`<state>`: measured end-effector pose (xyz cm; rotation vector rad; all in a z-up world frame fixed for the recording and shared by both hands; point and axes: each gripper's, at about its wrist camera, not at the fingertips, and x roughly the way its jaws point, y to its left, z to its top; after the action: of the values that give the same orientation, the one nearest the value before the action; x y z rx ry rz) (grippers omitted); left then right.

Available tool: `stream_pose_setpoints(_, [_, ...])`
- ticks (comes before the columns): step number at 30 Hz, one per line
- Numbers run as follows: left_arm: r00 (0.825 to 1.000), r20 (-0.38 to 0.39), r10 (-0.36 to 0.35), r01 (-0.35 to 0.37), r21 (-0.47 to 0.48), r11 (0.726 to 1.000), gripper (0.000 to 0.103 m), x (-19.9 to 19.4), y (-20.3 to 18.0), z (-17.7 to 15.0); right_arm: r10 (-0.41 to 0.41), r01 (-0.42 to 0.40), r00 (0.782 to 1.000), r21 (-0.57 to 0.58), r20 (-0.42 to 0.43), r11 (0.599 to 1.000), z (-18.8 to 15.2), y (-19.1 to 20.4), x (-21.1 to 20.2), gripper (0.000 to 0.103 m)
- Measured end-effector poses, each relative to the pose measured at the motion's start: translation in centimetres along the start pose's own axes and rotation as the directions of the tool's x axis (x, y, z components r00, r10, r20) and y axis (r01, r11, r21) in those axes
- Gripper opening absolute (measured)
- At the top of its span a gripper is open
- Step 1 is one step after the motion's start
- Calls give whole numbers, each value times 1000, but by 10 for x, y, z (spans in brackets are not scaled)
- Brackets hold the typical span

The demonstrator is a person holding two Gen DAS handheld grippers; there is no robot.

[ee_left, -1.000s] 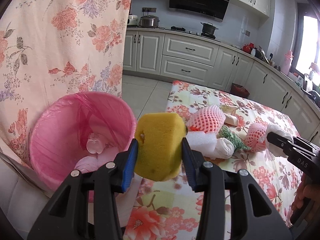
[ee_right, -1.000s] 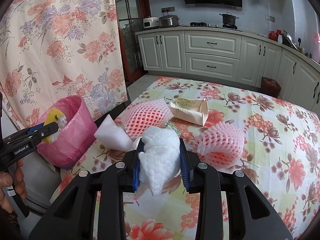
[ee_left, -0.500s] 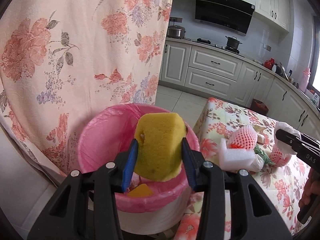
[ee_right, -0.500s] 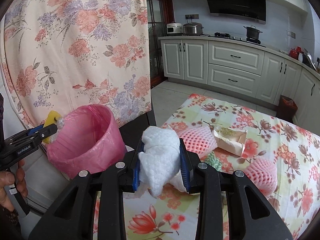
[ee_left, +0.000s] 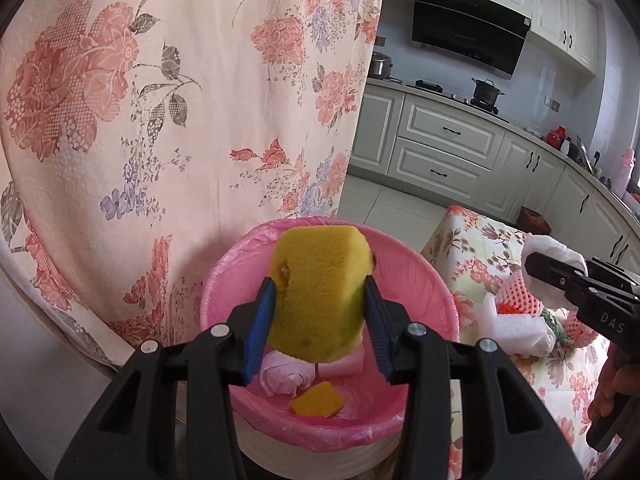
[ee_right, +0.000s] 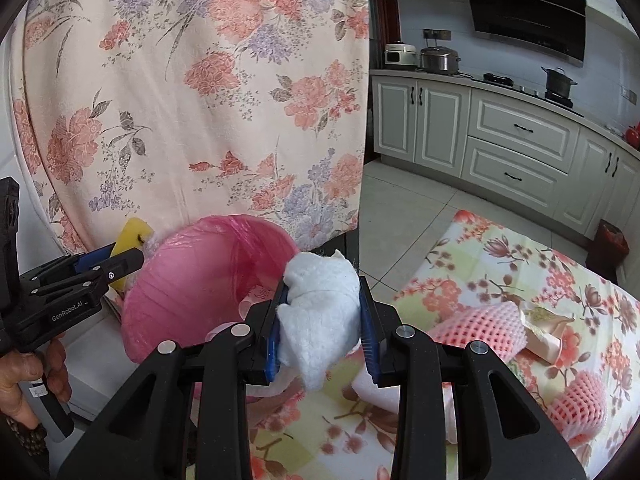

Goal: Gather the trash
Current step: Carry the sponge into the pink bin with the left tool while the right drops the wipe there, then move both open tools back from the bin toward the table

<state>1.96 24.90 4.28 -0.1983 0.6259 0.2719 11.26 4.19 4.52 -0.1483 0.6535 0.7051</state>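
Yellow sponge (ee_left: 320, 292) in left tongs (ee_left: 320, 320) hides bin (ee_left: 416, 280) contents.

Table under a floral-printed cloth (ee_right: 480, 256), bearing pink foam fruit nets (ee_right: 476, 330), a crumpled cream paper wrapper (ee_right: 544, 326) touching the nearer net, and white foam sheet pieces (ee_left: 516, 330). Pale tiled floor (ee_right: 404, 208) beyond.

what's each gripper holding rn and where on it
Left gripper: yellow sponge, clamped by its two sides. Right gripper: crumpled white tissue wad, pinched across its middle.
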Motion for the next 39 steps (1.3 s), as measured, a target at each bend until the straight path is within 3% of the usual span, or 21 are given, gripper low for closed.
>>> stream_pose_setpoints(7, [1000, -16, 10, -10, -15, 1000, 43, 8, 14, -1, 72, -73, 997, -29, -28, 997, 11, 26, 29, 33])
stream_pose_setpoints(16, [1000, -15, 24, -25, -30, 999, 47, 11, 24, 1, 104, -106, 994, -64, -40, 992, 16, 41, 46, 36])
stream_pose_setpoints(20, [999, -12, 35, -36, -30, 999, 55, 11, 26, 1, 106, -108, 994, -72, -29, 992, 19, 42, 49, 58])
stream_pose_setpoints(23, [999, -6, 35, -36, -38, 999, 62, 10, 27, 2, 109, -111, 994, -80, -30, 991, 20, 43, 50, 60])
stream_pose_setpoints(39, [1000, -11, 16, -16, -19, 1000, 62, -2, 5, -9, -10, 10, 1000, -17, -10, 1000, -9, -5, 20, 63])
